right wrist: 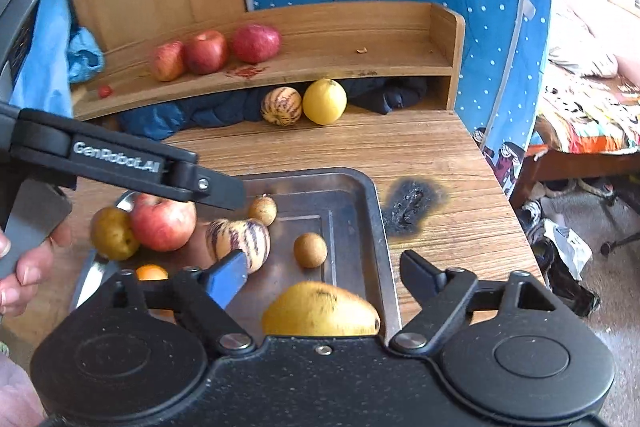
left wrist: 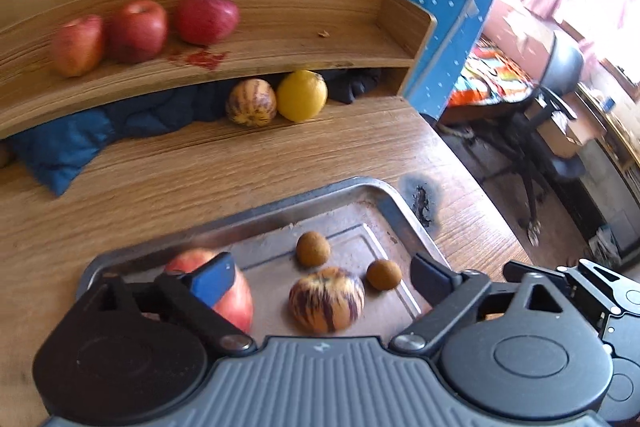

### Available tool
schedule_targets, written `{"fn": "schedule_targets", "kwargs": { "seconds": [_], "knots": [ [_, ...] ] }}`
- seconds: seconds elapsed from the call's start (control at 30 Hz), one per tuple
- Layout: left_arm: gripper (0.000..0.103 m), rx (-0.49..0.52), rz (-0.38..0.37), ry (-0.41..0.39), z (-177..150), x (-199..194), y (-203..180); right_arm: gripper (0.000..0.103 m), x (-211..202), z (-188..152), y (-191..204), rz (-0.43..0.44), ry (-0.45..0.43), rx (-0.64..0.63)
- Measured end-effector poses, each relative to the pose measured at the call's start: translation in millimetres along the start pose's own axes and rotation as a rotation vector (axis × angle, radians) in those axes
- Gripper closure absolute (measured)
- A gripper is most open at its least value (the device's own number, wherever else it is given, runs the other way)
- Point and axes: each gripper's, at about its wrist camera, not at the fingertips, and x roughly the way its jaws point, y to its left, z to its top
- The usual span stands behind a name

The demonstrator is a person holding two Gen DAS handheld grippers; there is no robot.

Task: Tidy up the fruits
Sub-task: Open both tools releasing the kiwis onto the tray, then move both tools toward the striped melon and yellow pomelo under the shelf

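Hovering over the tray [left wrist: 384,187], both tongs gape wide, holding nothing: left tongs [left wrist: 320,277] around a striped melon [left wrist: 326,299], apple [left wrist: 230,291] at nine o'clock; right tongs [right wrist: 324,273] above a mango [right wrist: 320,309]. Three apples [right wrist: 206,51] sit on the shelf [right wrist: 360,39].

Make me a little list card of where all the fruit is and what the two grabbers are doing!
shelf: three red apples
under shelf: striped melon, yellow fruit
tray: apple, striped fruit, brown fruits, mango, orange
left gripper: open, over tray
right gripper: open, over tray
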Motion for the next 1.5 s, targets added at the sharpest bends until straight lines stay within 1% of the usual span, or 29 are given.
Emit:
{"fn": "schedule_targets", "kwargs": {
  "seconds": [0.13,0.23,0.33,0.43,0.6,0.77,0.93,1.1,1.27,1.37,1.5],
  "knots": [
    [0.001,-0.06,0.055,-0.032,-24.1,-21.9,-0.4,0.004,-18.6,-11.9,1.3,0.033,-0.018,-0.023],
    [0.001,-0.098,0.092,-0.041,-43.4,-35.3,-0.2,0.001,-30.2,-21.7,3.8,0.058,-0.023,-0.048],
    [0.001,-0.136,0.132,-0.035,-65.6,-47.5,0.1,0.001,-40.9,-33.3,5.7,0.083,-0.017,-0.069],
    [0.001,-0.174,0.163,-0.014,-87.7,-55.7,0.5,0.001,-48.8,-44.6,6.0,0.105,-0.009,-0.086],
    [0.001,-0.214,0.208,0.053,-115.7,-60.2,2.9,0.001,-57.7,-57.2,4.1,0.125,0.013,-0.096],
    [0.001,-0.247,0.234,0.112,-129.2,-59.9,3.4,0.001,-56.5,-59.5,-0.6,0.121,0.031,-0.092],
    [0.001,-0.237,0.254,0.118,-122.7,-63.3,1.9,0.001,-50.5,-53.9,-3.8,0.122,0.031,-0.065],
    [0.001,-0.225,0.274,0.116,-103.5,-58.5,10.1,0.001,-34.0,-39.5,-2.7,0.137,0.025,-0.058],
    [0.001,-0.23,0.265,0.09,-69.8,-43.9,26.2,0.001,-8.8,-17.0,-4.7,0.132,0.024,-0.072],
    [0.001,-0.234,0.258,0.073,-45.7,-32.6,32.5,0.001,7.3,-0.7,-12.1,0.118,0.013,-0.049],
    [0.001,-0.202,0.245,0.043,-12.0,-16.0,38.5,0.001,29.2,18.2,-19.2,0.096,0.004,-0.027]
  ]
}}
